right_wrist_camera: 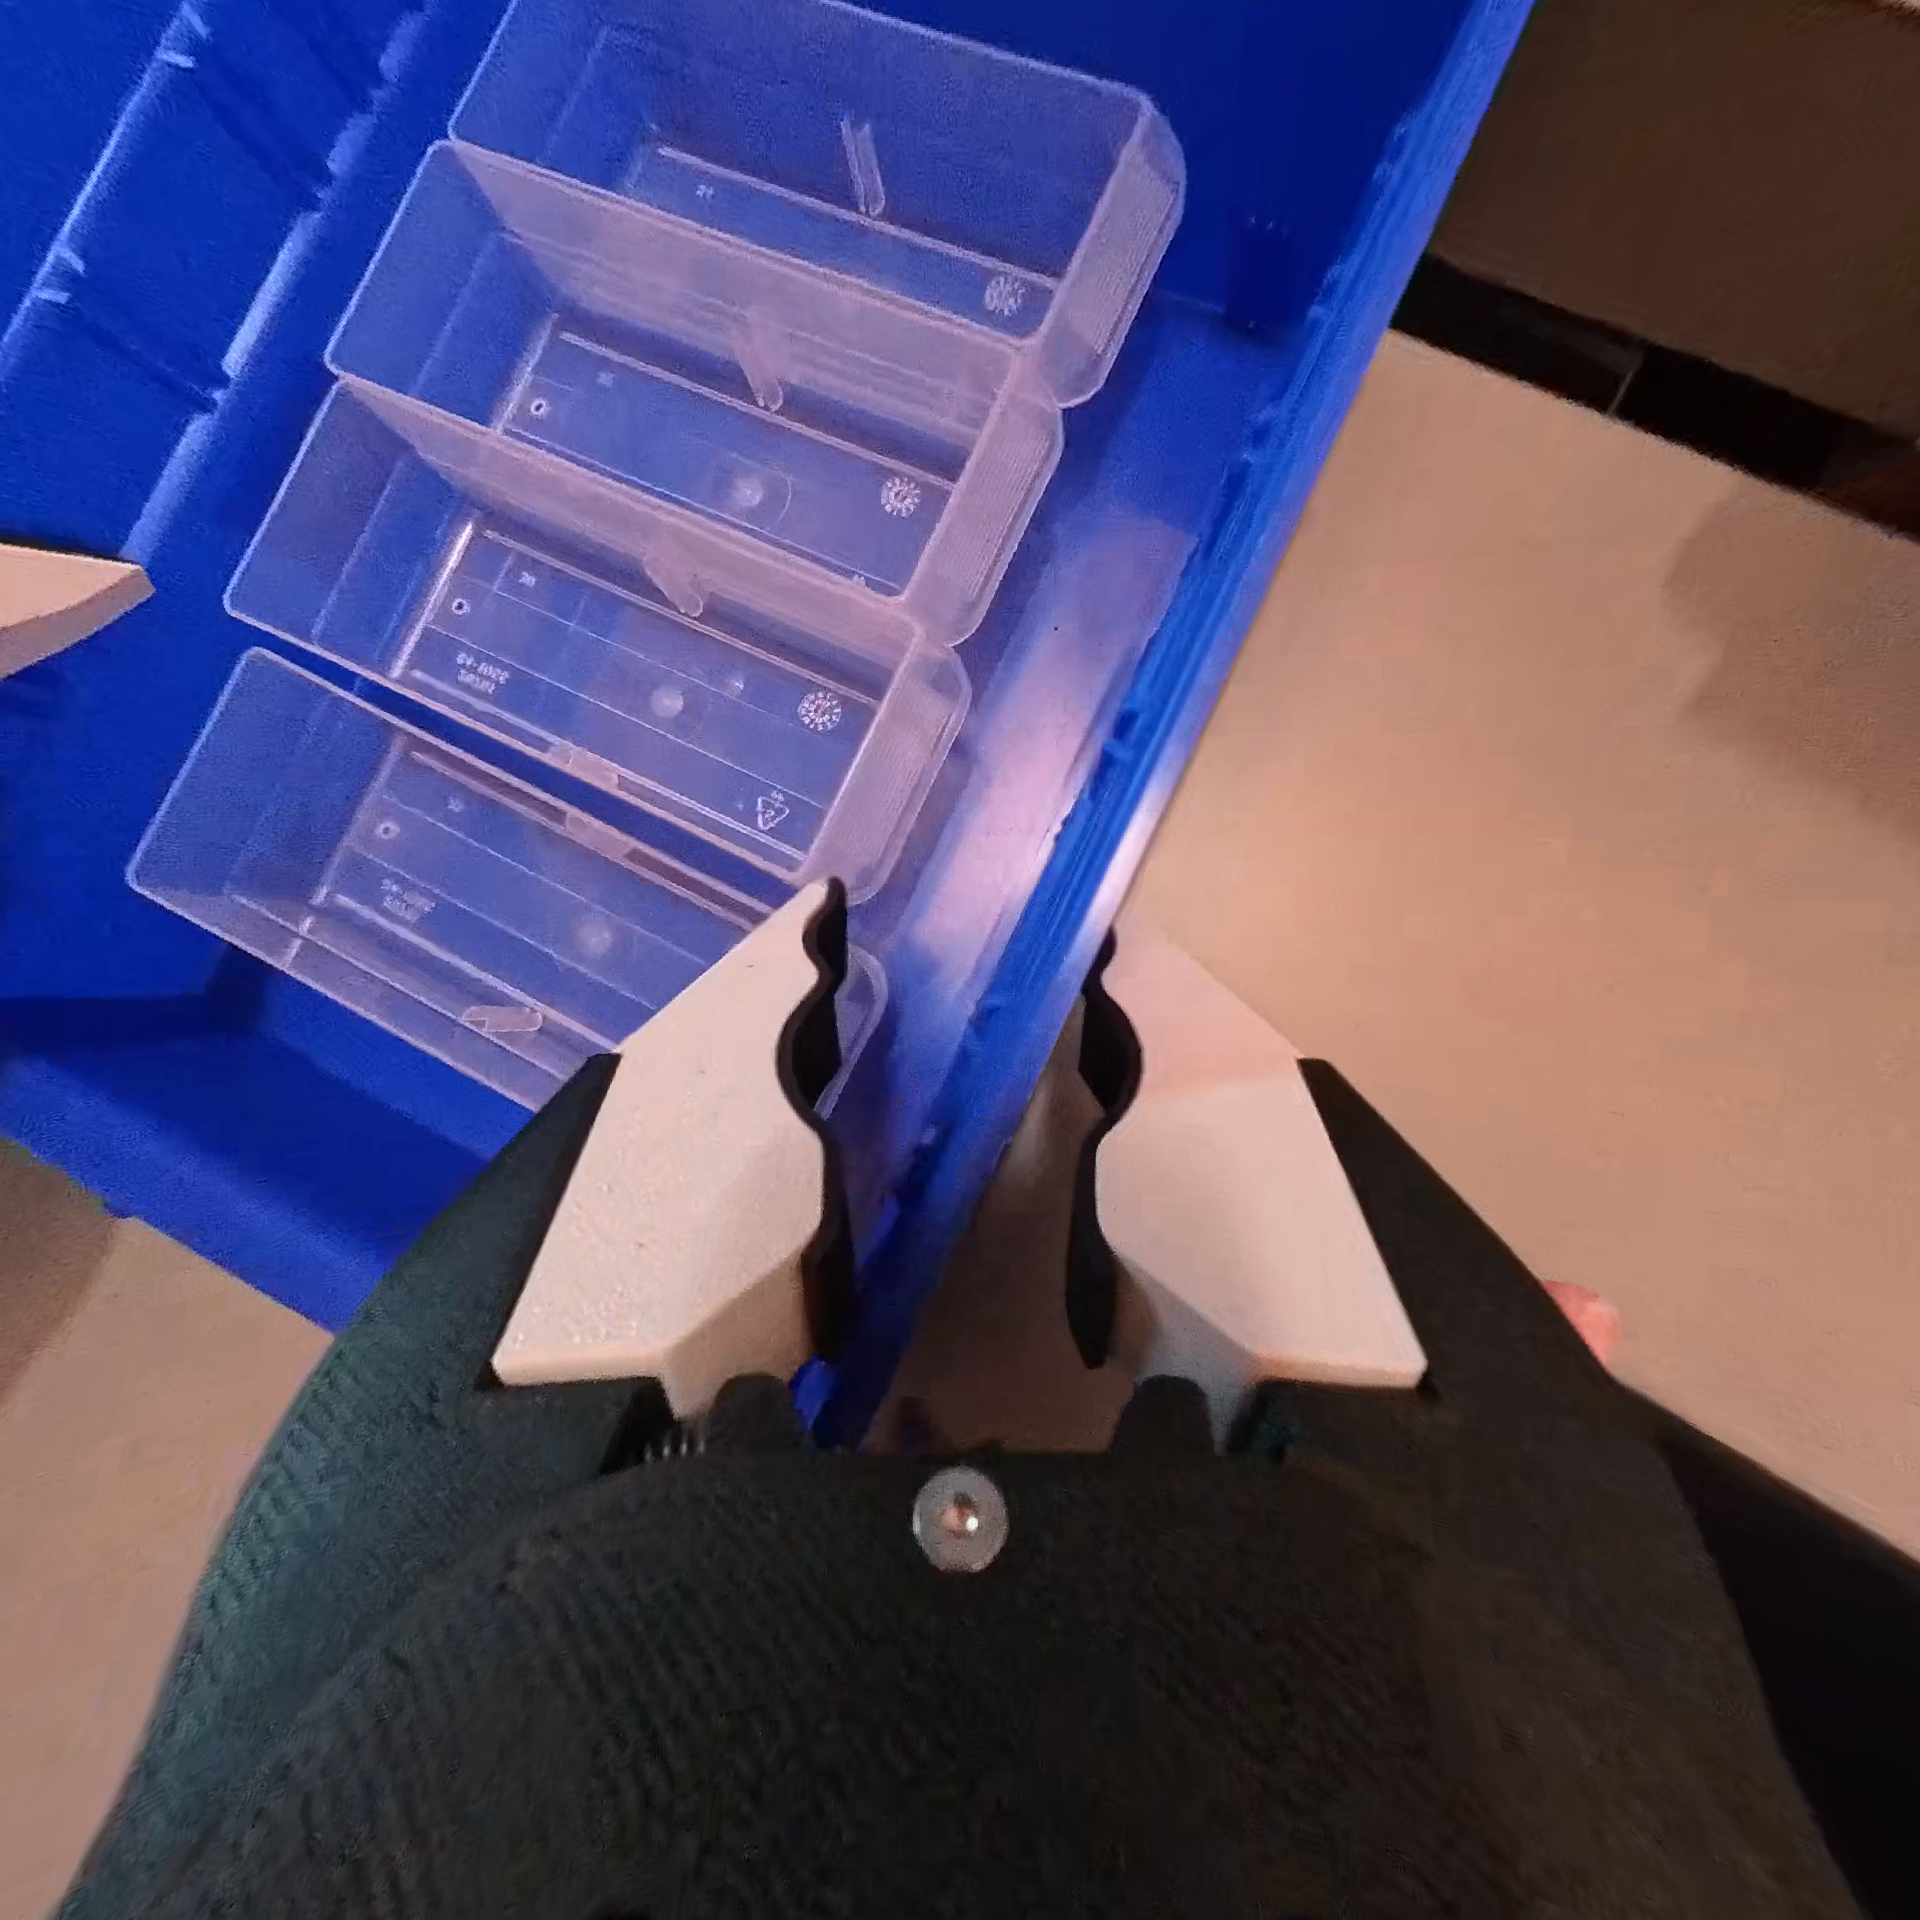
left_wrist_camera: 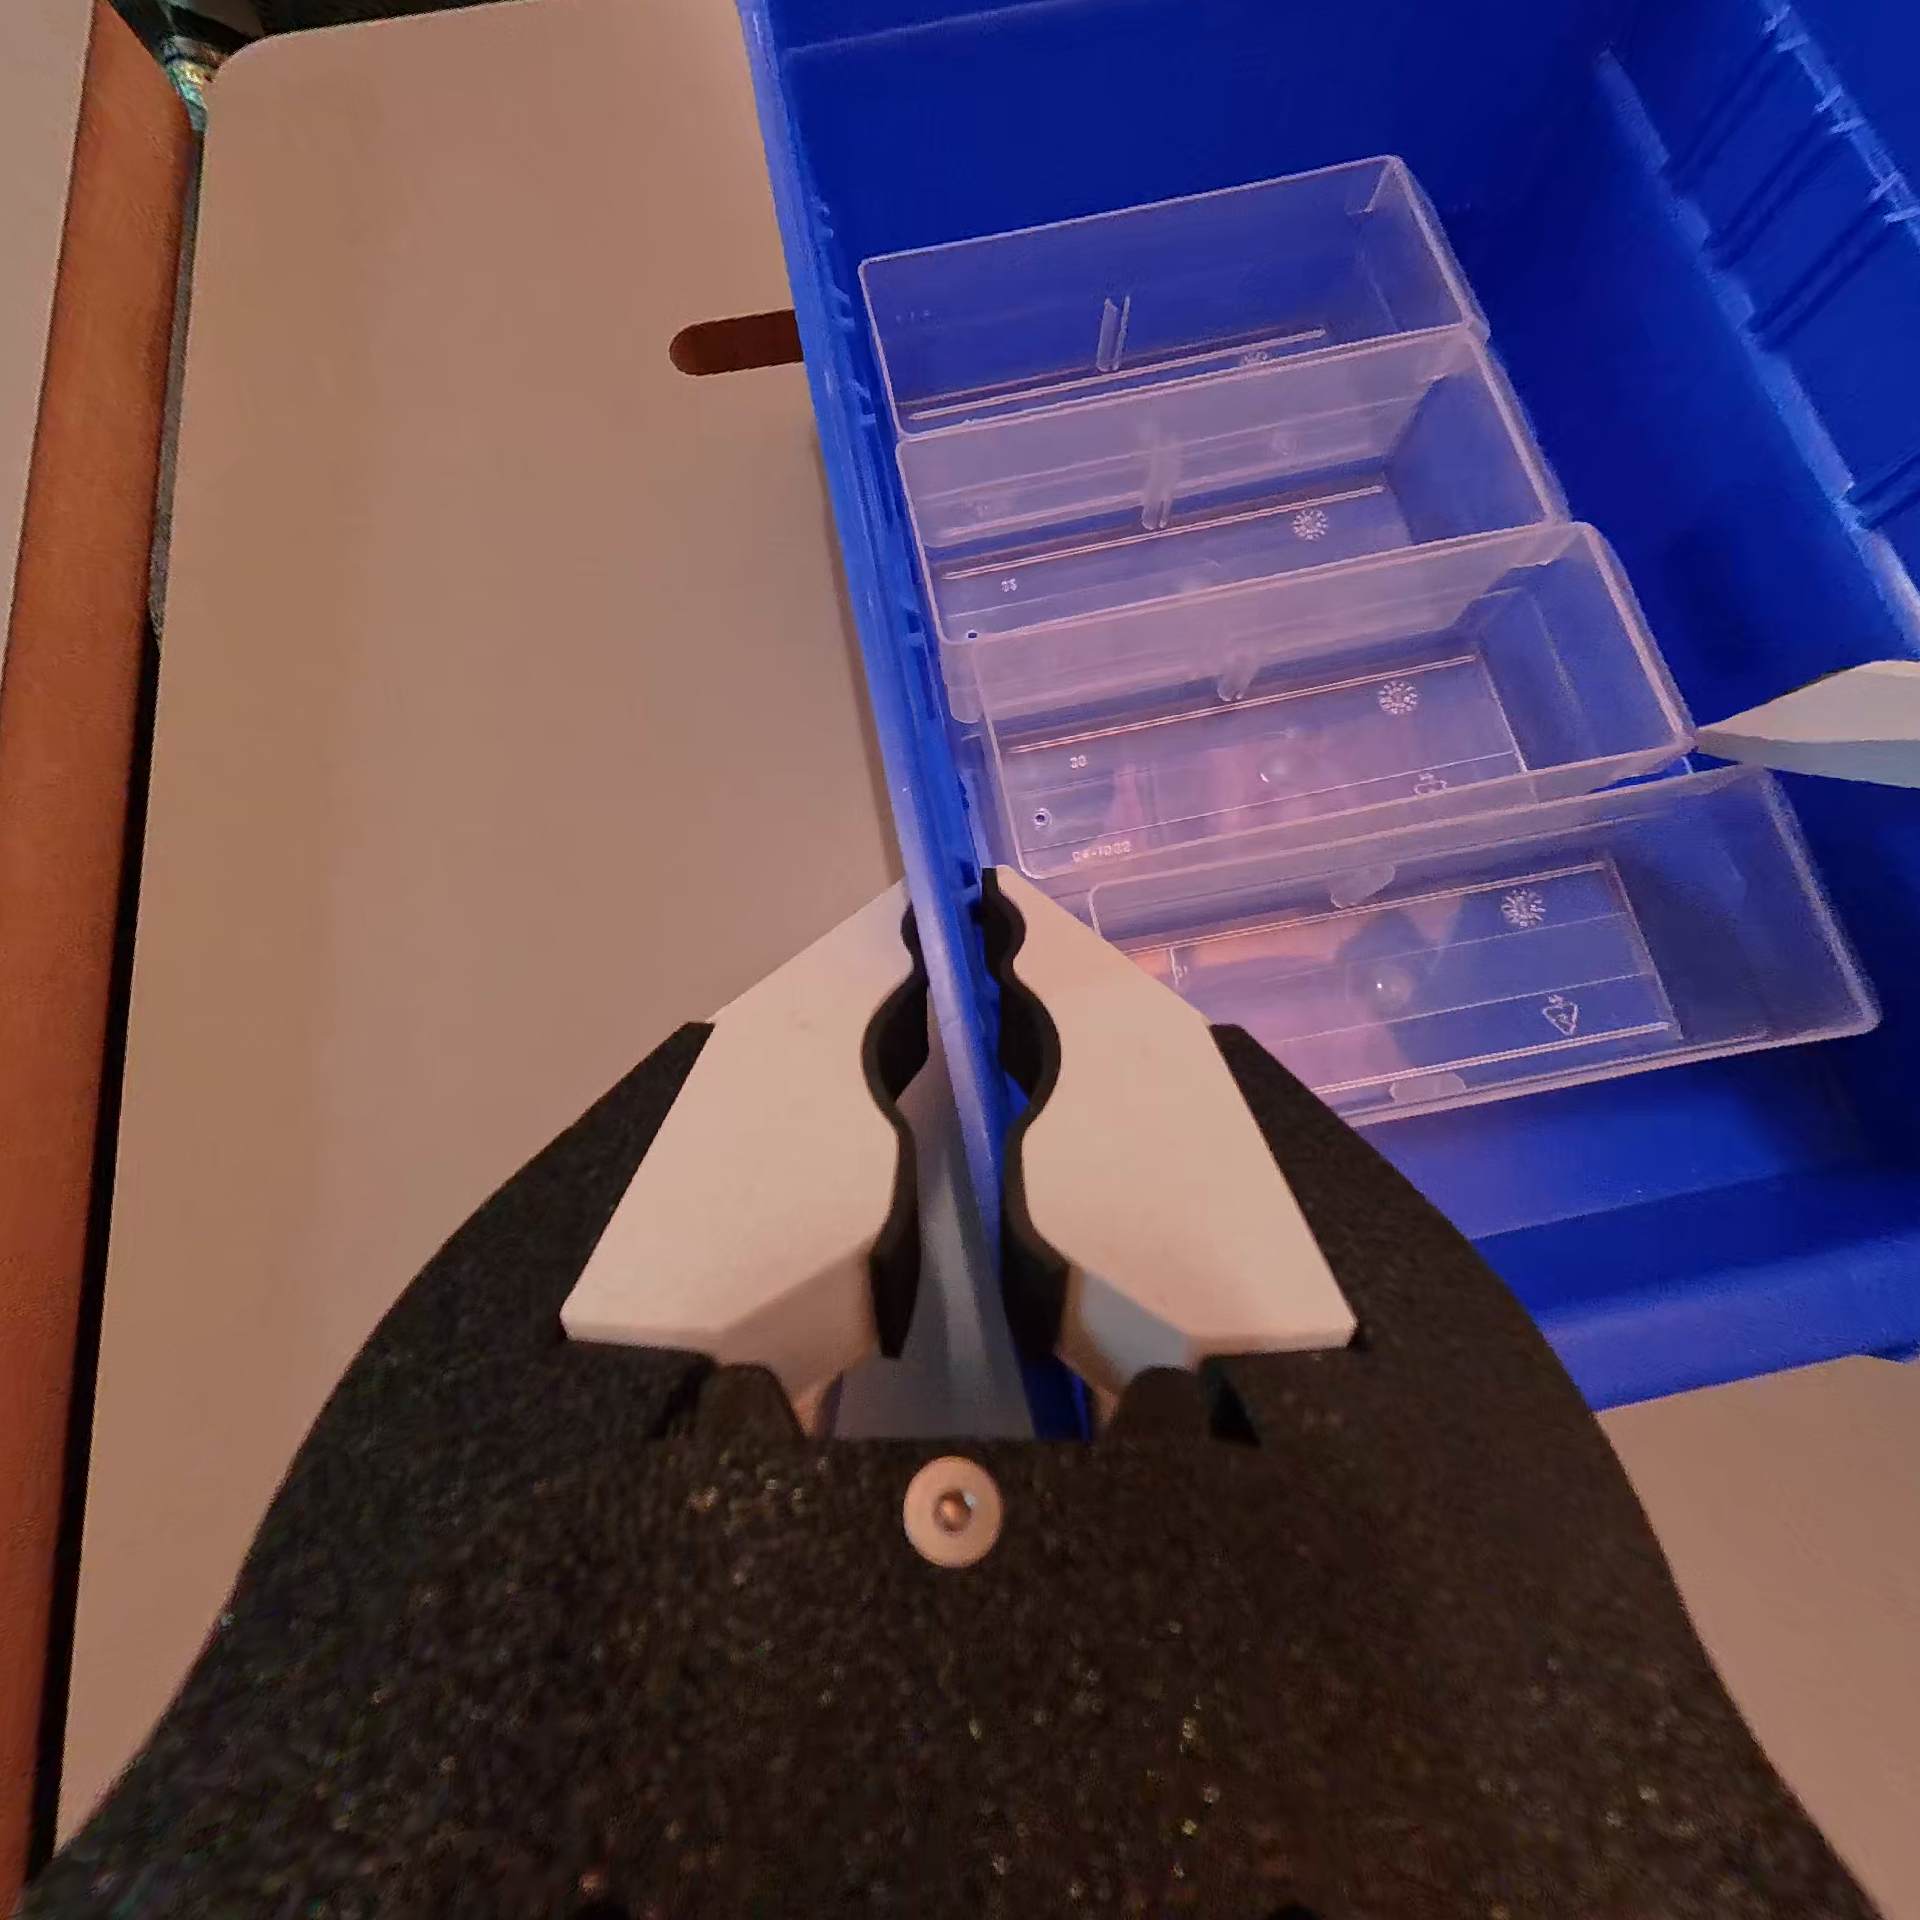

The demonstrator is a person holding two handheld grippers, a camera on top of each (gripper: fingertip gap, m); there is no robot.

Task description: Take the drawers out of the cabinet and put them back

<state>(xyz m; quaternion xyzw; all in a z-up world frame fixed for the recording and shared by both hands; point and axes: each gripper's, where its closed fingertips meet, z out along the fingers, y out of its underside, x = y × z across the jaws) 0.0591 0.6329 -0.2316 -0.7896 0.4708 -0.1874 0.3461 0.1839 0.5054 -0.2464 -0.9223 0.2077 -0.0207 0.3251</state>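
- A pale tabletop (left_wrist_camera: 468,727) lies under us, bearing a blue bin (left_wrist_camera: 1195,125).
- Four clear plastic drawers (left_wrist_camera: 1247,582) lie in a row inside it.
- Our left gripper (left_wrist_camera: 951,935) is clamped on the bin's left wall.
- Our right gripper (right_wrist_camera: 966,935) straddles the right wall (right_wrist_camera: 1039,935), jaws parted.

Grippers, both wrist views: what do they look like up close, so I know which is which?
Left gripper has a rough, speckled black body; right gripper a smoother black body with layered ridges. Both have pale grey wedge fingers, wavy black inner pads and a silver screw at the centre.
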